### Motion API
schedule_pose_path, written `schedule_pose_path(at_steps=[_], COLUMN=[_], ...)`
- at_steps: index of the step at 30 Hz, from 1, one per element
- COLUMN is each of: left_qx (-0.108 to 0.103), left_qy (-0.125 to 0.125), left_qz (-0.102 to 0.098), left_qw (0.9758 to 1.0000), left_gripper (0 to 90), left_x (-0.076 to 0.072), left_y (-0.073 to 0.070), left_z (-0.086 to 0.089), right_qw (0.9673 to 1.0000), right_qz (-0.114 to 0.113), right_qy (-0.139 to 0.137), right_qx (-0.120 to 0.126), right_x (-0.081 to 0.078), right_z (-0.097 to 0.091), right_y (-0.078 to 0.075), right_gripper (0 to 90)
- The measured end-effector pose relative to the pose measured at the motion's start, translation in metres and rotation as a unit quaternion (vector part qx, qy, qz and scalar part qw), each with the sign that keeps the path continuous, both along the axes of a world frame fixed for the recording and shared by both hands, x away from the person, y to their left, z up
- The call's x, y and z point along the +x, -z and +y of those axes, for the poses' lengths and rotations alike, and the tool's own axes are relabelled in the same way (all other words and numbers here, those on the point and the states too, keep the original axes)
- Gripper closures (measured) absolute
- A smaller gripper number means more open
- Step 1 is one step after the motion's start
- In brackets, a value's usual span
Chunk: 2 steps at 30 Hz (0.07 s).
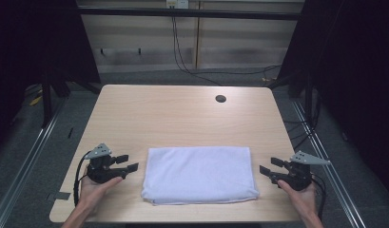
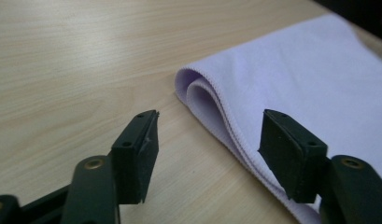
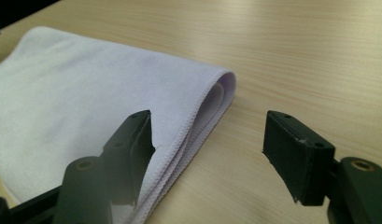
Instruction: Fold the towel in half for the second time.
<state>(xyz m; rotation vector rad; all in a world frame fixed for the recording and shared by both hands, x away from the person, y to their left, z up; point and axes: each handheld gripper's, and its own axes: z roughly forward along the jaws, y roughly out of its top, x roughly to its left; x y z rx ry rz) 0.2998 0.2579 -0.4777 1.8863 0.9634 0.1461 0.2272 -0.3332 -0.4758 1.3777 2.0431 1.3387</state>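
Note:
A white towel (image 1: pixel 199 173) lies folded into a flat rectangle on the near half of the wooden table (image 1: pixel 182 114). My left gripper (image 1: pixel 130 162) is just off the towel's left edge, pointing at it, open with nothing between its pads. In the left gripper view the layered end of the towel (image 2: pixel 310 79) lies just ahead of the wide-apart jaws of my left gripper (image 2: pixel 209 130). My right gripper (image 1: pixel 267 166) faces the towel's right edge, also open and apart from the cloth. In the right gripper view the folded corner of the towel (image 3: pixel 86 93) lies ahead of my right gripper (image 3: pixel 207 135).
A dark round hole (image 1: pixel 220 99) sits in the tabletop at the far right. Bare wood stretches beyond the towel. Black cables (image 1: pixel 182 61) hang behind the table. Metal floor rails (image 1: pixel 25 156) run along both sides.

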Motion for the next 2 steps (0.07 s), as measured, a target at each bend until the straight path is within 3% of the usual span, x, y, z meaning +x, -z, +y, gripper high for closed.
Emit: schedule_pose_path(at_steps=[2], left_qx=[0.015], left_qy=[-0.014], left_qz=[-0.004], left_qw=[0.9998], left_gripper=[31.8], left_x=[-0.0013], left_y=[0.0016], left_z=[-0.0004], right_qw=[1.0000], right_qz=[-0.002], right_qy=[0.007], right_qx=[0.000], right_x=[-0.0033], right_z=[-0.0002], right_y=[0.0017], right_gripper=[30.3])
